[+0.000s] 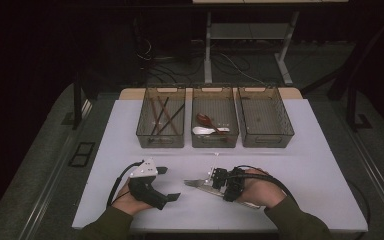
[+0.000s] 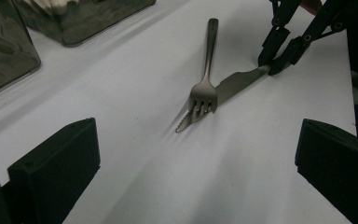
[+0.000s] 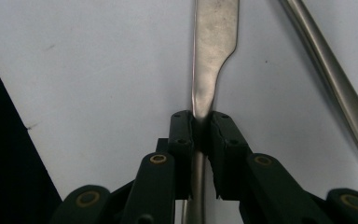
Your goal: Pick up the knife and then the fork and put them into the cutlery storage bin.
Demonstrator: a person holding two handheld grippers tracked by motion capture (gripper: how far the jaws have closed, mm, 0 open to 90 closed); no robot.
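three smoky bins line the table's far side: sticks left, spoons middle, the right one's contents too dim to tell. right gripper clamps the knife by its handle, flat under the fork; left gripper gapes, idle.

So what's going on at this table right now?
A person is sorting cutlery with two handheld grippers. The right gripper has its fingers closed on the handle of a knife lying on the white table, with a fork resting across the blade. The left gripper waits open nearby. Three bins stand behind.
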